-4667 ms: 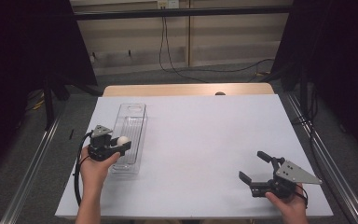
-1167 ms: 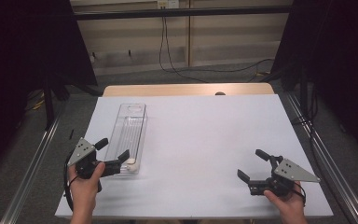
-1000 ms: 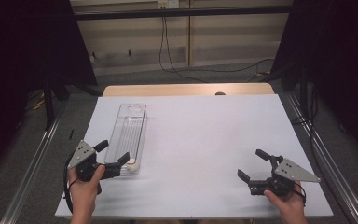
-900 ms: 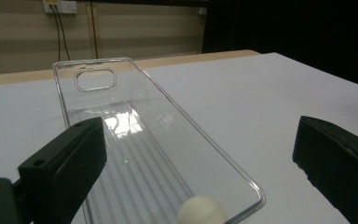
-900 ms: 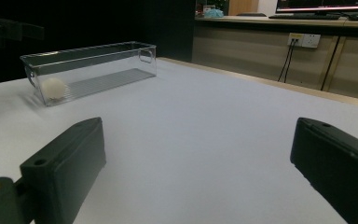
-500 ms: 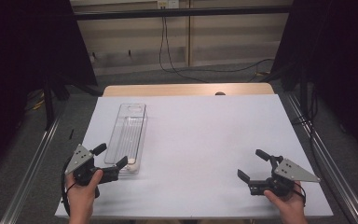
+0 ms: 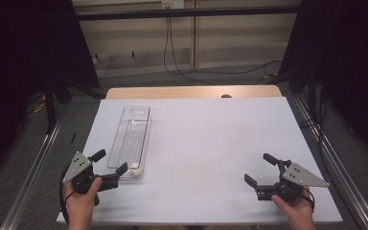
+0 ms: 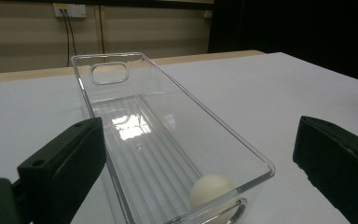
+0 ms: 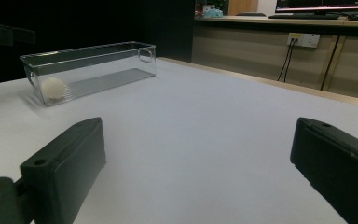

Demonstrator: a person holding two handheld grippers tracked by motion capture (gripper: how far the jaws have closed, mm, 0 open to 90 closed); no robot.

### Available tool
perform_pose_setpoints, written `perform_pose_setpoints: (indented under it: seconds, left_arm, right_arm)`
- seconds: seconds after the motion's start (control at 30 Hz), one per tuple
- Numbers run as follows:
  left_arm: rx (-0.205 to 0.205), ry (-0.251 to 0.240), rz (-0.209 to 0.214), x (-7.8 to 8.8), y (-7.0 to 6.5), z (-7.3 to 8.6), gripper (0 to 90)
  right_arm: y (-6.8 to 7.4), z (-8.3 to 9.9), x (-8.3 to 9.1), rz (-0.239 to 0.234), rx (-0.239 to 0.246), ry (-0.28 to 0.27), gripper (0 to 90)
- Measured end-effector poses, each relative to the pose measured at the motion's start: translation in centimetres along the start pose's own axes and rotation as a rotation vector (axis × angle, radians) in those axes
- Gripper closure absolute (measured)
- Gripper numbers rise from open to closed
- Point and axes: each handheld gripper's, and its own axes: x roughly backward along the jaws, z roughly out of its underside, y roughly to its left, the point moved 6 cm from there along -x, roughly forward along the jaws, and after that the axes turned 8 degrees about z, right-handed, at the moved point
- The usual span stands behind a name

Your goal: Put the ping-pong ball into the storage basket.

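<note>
A long clear plastic bin [image 7: 132,139] lies on the white table, left of centre. A cream-white ball [image 7: 134,167] rests inside at its near end, seen close up as the ball [image 8: 213,190] in the left gripper view and as the ball [image 9: 53,87] in the right gripper view. My left gripper [image 7: 109,166] is open just in front of the bin's near end [image 8: 205,205], holding nothing. My right gripper [image 7: 260,168] is open and empty near the table's front right, pointing toward the bin [image 9: 88,69].
The white table surface [image 7: 211,139] lies between the bin and the right gripper. A wooden strip [image 7: 191,92] runs along the far edge. Metal rails [image 7: 33,172] flank both sides, and cables hang on the back wall [image 7: 170,43].
My left gripper let go of the ball inside the bin and drew back toward the front edge, now open. The ball stays at the bin's near end. The right gripper barely moved.
</note>
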Motion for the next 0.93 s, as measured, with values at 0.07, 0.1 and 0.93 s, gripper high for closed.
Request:
perform_pose_setpoints:
  seconds: [0.07, 0.1, 0.93]
  left_arm:
    - [-0.002, -0.003, 0.005, 0.04, 0.05, -0.02, 2.7]
    - [-0.002, -0.004, 0.006, 0.06, 0.07, 0.0, 2.7]
    - [-0.008, 0.006, -0.014, 0.03, 0.11, 0.88, 2.7]
  right_arm:
    - [-0.01, 0.01, 0.0, 0.0, -0.001, 0.0, 2.5]
    - [-0.04, 0.01, -0.01, 0.001, 0.003, -0.002, 2.5]
    - [-0.13, 0.0, 0.04, -0.002, -0.002, -0.004, 2.5]
